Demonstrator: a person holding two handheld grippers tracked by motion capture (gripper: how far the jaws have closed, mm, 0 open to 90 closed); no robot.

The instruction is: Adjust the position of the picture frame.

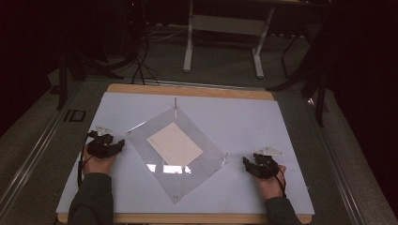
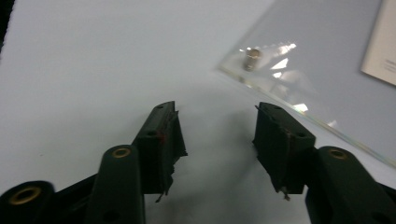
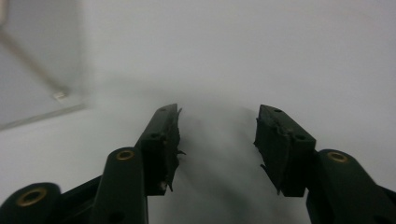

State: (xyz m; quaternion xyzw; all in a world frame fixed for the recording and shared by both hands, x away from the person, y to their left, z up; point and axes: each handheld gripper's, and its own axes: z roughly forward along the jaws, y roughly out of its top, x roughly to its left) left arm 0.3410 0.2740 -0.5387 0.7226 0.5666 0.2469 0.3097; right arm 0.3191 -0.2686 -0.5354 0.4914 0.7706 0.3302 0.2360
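A clear square plate point(image 1: 202, 161) lies turned like a diamond on the white table cover point(image 1: 244, 117), with small metal posts at its corners and a pale card point(image 1: 174, 144) on its middle. My left gripper point(image 1: 123, 143) rests on the cover just left of the plate's left corner, open and holding nothing. In the left gripper view the plate's edge point(image 2: 299, 109) and one metal post point(image 2: 251, 59) lie ahead to the right of the open left gripper point(image 2: 215, 108). My right gripper point(image 1: 245, 162) sits open just right of the plate's right corner. Bare cover lies between the jaws of the right gripper point(image 3: 217, 109).
The table's wooden edge point(image 1: 187, 89) shows at the back. Beyond it stand a white metal frame point(image 1: 225, 28) and dark stands with cables on the floor. The plate's corner post point(image 3: 60, 95) appears at the left of the right gripper view.
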